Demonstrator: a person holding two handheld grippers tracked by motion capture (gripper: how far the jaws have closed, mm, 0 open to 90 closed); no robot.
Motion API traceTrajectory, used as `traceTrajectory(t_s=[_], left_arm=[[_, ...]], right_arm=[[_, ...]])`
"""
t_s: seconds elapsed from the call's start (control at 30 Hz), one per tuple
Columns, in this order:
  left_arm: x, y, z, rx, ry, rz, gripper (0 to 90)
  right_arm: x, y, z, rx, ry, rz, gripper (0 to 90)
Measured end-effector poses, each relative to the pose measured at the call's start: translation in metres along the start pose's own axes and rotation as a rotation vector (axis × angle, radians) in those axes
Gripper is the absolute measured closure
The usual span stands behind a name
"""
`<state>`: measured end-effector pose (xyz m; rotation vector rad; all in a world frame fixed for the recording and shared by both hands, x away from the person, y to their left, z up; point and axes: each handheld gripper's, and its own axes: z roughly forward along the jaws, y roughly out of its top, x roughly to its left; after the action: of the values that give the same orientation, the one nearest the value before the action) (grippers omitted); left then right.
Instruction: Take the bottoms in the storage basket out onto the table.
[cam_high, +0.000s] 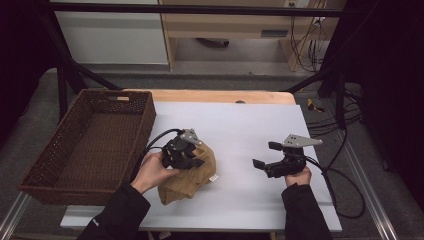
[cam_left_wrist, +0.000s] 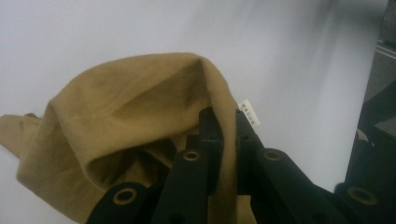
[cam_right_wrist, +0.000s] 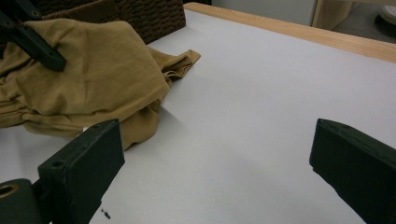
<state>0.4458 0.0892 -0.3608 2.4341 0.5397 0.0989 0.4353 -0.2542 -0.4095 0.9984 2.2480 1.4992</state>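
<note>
Tan cloth fold pinched in left claw; right claw wide, well apart

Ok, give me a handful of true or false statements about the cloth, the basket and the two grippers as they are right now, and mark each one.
1. The left gripper is shut on a fold of the tan cloth. True.
2. The right gripper is clamped on the cloth too. False: its jaws stand wide apart over the bare white mat, holding nothing.
3. The cloth lies inside the wicker basket. False: it is on the mat, to the right of the basket.
4. A small white tag sticks out of the cloth beside the left gripper's jaws. True.
5. The basket sits at the left end of the table. True.
</note>
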Motion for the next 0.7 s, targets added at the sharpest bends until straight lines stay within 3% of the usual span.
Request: traceTrajectory(t_s=[0.37, 0.6, 0.7], left_arm=[[-0.0002, -0.0065, 0.0071, 0.026, -0.020, -0.003, 79.5], [0.0001, -0.0077, 0.0039, 0.021, -0.008, 0.004, 63.4], [0.0005, -0.0084, 0.0020, 0.011, 0.006, -0.001, 50.9]], right_arm=[[0.0000, -0.0001, 0.0004, 0.001, 0.000, 0.001, 3.7], [-0.0002, -0.0001, 0.0003, 0.001, 0.000, 0.000, 3.8], [-0.0001, -0.0001, 0.0003, 0.001, 0.001, 0.000, 3.8]])
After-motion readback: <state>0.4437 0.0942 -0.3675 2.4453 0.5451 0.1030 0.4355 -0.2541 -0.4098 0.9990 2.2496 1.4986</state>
